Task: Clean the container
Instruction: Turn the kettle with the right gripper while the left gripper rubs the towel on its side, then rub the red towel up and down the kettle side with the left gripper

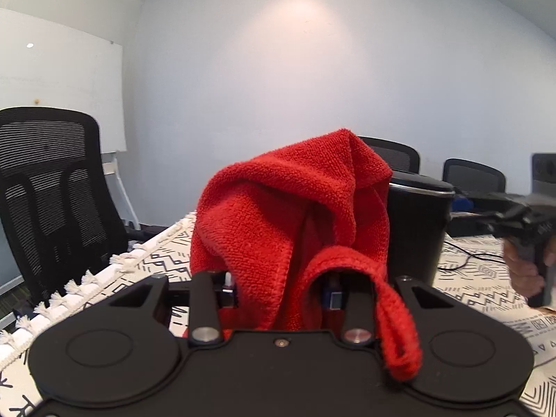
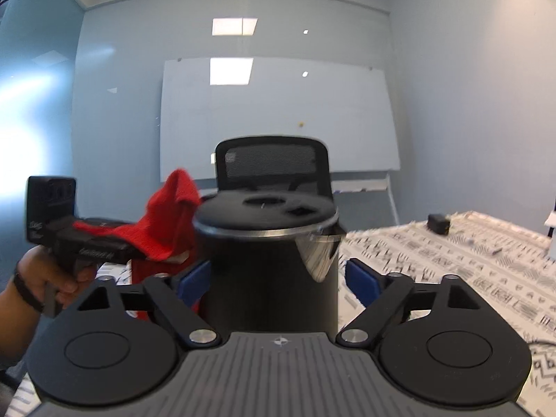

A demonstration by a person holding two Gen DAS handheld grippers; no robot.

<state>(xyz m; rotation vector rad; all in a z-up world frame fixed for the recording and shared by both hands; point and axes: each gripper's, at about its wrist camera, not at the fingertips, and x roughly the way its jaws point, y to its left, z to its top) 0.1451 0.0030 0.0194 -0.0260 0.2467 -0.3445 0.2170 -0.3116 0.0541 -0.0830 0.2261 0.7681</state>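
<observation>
Left fingers (image 1: 333, 297) pinch a red cloth (image 1: 288, 208); it bunches up above the left gripper (image 1: 278, 299) and one fold hangs over its right linkage. Right fingers (image 2: 361, 279) stand spread either side of the black container (image 2: 274, 264), blue pads flanking its wall. Left pad sits close to the wall, contact unclear; right pad stands clear of it, beside the shiny spout.

Container upright on the patterned tablecloth (image 2: 451, 278), directly in front of the right gripper (image 2: 278, 281). Lid on, with a round recess and a smaller dark opening. Cloth just beside the container's left side, near the rim, touching or nearly so.

Step in hand, as judged: steady the container with the right, wipe with the left.
- Close the right pads squarely on the wall, below the metal band, away from the spout so the grip does not skew.
- Grip firmly but not hard; a tall body could tip if pushed high.
- Lead with the bulk of the cloth, not the loose fold, which could snag on the linkage.
- Wipe downward against the held side.

Writing: small pale lettering on the left gripper's body in the right wrist view, blurred, unreadable. A small star-like emblem marks the right gripper. No brand legible on the container.
</observation>
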